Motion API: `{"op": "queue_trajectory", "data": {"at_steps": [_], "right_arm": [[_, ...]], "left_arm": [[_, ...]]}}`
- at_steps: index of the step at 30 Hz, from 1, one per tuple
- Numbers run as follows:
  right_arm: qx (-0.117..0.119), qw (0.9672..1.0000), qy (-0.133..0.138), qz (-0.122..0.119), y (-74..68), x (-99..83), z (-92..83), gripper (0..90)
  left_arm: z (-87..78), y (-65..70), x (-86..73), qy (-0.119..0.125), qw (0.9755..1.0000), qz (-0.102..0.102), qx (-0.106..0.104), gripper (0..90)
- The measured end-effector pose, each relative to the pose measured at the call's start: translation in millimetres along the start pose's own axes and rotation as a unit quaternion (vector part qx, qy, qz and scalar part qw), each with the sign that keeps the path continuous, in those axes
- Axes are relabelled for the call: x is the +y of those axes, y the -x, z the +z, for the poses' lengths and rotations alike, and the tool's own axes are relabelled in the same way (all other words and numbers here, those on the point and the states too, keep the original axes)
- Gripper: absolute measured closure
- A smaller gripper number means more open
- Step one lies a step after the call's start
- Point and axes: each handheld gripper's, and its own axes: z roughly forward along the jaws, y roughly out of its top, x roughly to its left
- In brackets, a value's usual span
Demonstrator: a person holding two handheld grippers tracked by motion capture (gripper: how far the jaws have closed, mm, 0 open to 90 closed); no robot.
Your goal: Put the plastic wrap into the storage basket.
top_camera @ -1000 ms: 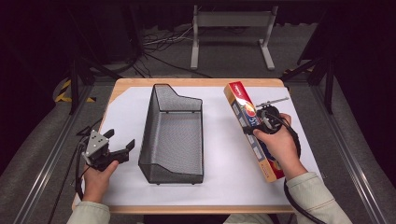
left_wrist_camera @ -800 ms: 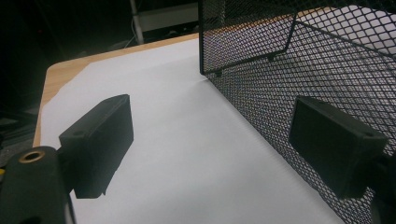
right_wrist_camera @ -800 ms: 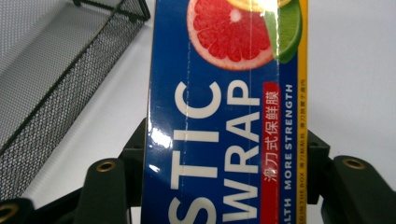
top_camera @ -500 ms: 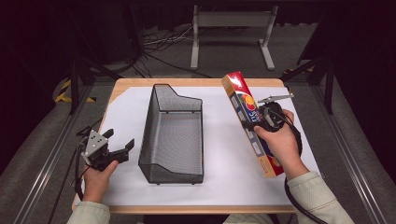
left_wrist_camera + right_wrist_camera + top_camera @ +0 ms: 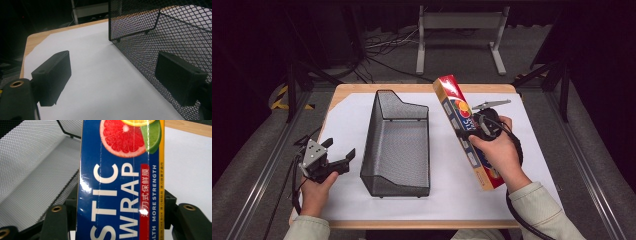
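Note:
A long plastic wrap box (image 5: pixel 465 131), red, blue and yellow, hangs tilted above the table's right half, its far end raised. My right gripper (image 5: pixel 472 131) is shut on its middle; up close the box (image 5: pixel 120 180) fills the space between the jaws. A black wire-mesh basket (image 5: pixel 398 145) stands lengthwise at the table's middle, just left of the box. My left gripper (image 5: pixel 343 159) rests at the front left, open with nothing between its jaws, pointing at the basket wall (image 5: pixel 170 42).
White paper (image 5: pixel 447 200) covers most of the wooden table (image 5: pixel 343 93). A metal stand (image 5: pixel 459 35) and cables lie on the dark floor beyond the far edge.
My right gripper has lifted the box off the paper and carried it left toward the basket, its far end tipping up. The left gripper has stayed put.

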Motion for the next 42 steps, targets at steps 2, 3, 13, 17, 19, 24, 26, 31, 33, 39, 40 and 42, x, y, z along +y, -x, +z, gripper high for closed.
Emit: {"op": "queue_trajectory", "data": {"at_steps": [2,3,13,17,19,24,26,31,33,39,40,42], "right_arm": [[0.006,1.0,0.001,0.002,-6.8,3.6,1.6,41.0],[0.008,1.0,0.001,0.002,-9.9,5.3,2.2,41.0],[0.031,0.9995,0.004,-0.006,-41.5,21.0,7.5,40.8],[0.038,0.9992,-0.001,-0.01,-54.0,24.9,11.7,40.7],[0.043,0.999,-0.005,-0.007,-58.6,26.6,13.9,40.7],[0.051,0.9986,-0.009,-0.009,-70.4,30.6,18.1,40.7],[0.054,0.9985,-0.007,-0.01,-74.7,31.8,19.6,40.7],[0.067,0.9977,-0.008,-0.003,-86.5,34.4,23.7,40.6],[0.07,0.9975,-0.009,-0.003,-91.2,35.4,26.0,40.6],[0.074,0.9971,-0.013,0.007,-102.2,38.9,34.2,40.5],[0.076,0.9969,-0.015,0.011,-103.4,39.3,35.3,40.5],[0.083,0.9961,-0.02,0.023,-106.8,40.3,38.7,40.5]], "left_arm": [[0.0,0.0,0.0,0.0,1.0,0.0,0.001,14.7],[-0.1,0.0,0.0,0.0,1.0,0.0,0.001,14.7],[-0.8,-1.3,0.1,0.001,1.0,0.0,0.001,14.6],[-1.3,-1.8,0.0,0.001,1.0,-0.001,0.002,14.6],[-1.4,-1.8,-0.1,0.001,1.0,-0.001,0.002,14.7],[-1.5,-2.2,-0.1,0.0,1.0,-0.001,0.001,14.7],[-1.7,-2.2,-0.1,0.0,1.0,-0.002,0.002,14.6],[-1.7,-2.4,0.0,0.001,1.0,-0.002,0.002,14.6],[-1.8,-2.4,0.0,0.001,1.0,-0.002,0.002,14.6],[-1.6,-2.8,-0.2,0.002,1.0,-0.002,0.001,14.6],[-1.6,-2.9,-0.2,0.002,1.0,-0.002,0.001,14.6],[-1.7,-3.0,-0.2,0.002,1.0,-0.002,0.001,14.6]]}}
